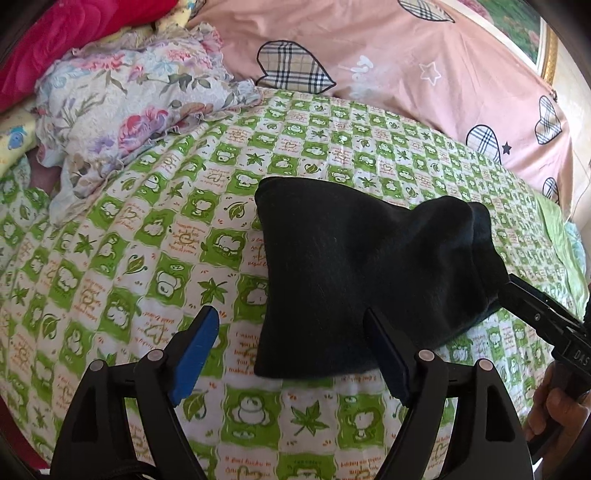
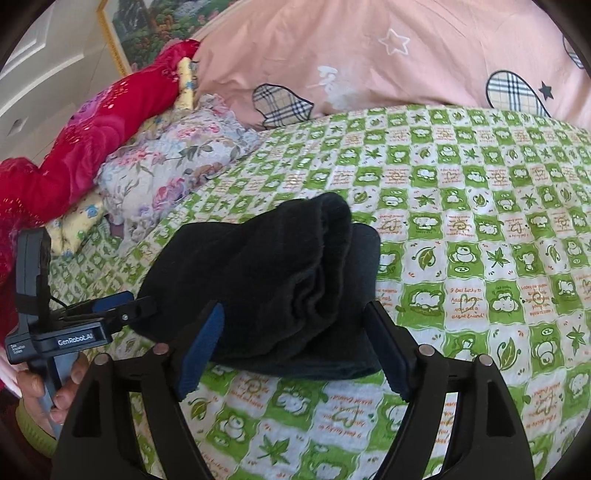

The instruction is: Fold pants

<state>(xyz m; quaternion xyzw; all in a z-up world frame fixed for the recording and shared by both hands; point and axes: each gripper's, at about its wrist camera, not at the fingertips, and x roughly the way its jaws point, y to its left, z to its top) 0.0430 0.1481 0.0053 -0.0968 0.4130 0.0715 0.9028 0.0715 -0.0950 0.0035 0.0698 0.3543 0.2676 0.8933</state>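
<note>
The black pants (image 1: 351, 266) lie folded into a thick bundle on the green checked bedsheet (image 1: 147, 240). My left gripper (image 1: 291, 343) is open, its fingers wide apart, with the bundle's near left corner between them. In the right wrist view the pants (image 2: 280, 277) show several stacked layers. My right gripper (image 2: 295, 343) is open, its blue-padded fingers on either side of the bundle's near edge. The right gripper shows in the left view at the bundle's right end (image 1: 532, 314); the left gripper shows in the right view at the bundle's left end (image 2: 114, 306).
A floral quilt (image 1: 129, 110) and a red blanket (image 1: 55, 40) are heaped at the far left of the bed. A pink duvet (image 1: 406, 55) with plaid hearts lies along the far side. A framed picture (image 2: 147, 29) hangs on the wall behind.
</note>
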